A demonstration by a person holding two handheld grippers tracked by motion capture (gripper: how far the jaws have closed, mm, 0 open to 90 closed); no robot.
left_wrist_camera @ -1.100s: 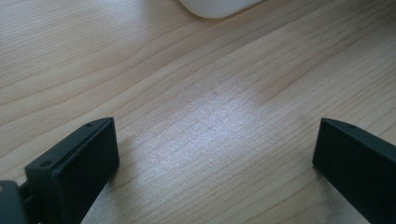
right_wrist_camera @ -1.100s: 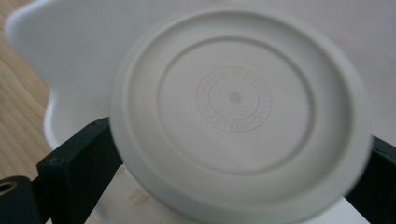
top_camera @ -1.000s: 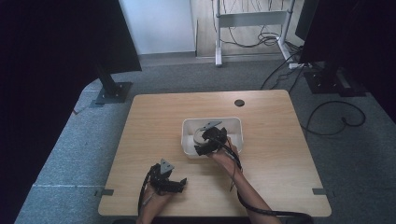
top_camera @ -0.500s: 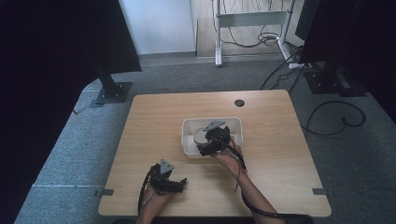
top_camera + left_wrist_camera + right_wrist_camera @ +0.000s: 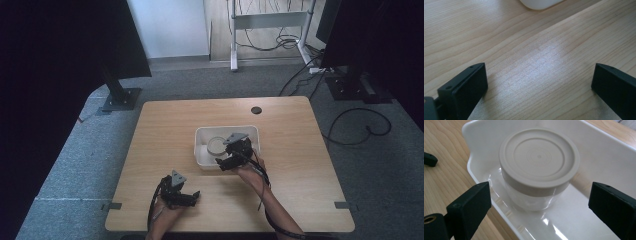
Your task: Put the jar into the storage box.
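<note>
Not much has shifted since the earlier frames: the right gripper (image 5: 231,159) has crept a touch further over the near rim of the tub (image 5: 200,150), while the left gripper (image 5: 186,196) has stayed parked near the table's (image 5: 165,125) front edge.

Right jaws are spread wide, holding nothing, framing the jar (image 5: 537,170) that stands upright inside the tub toward its left end (clear body, beige lid (image 5: 539,157)). Left jaws are spread too, just bare wood between them.

What could go wrong: the near jaw looks lined up close to the tub wall, so closing in could clip the rim and shove the tub instead of catching the jar. The jar body looks slick too, so a shallow pinch might slip.

Lid has faint embossed rings; if there's any lettering I can't read it.
</note>
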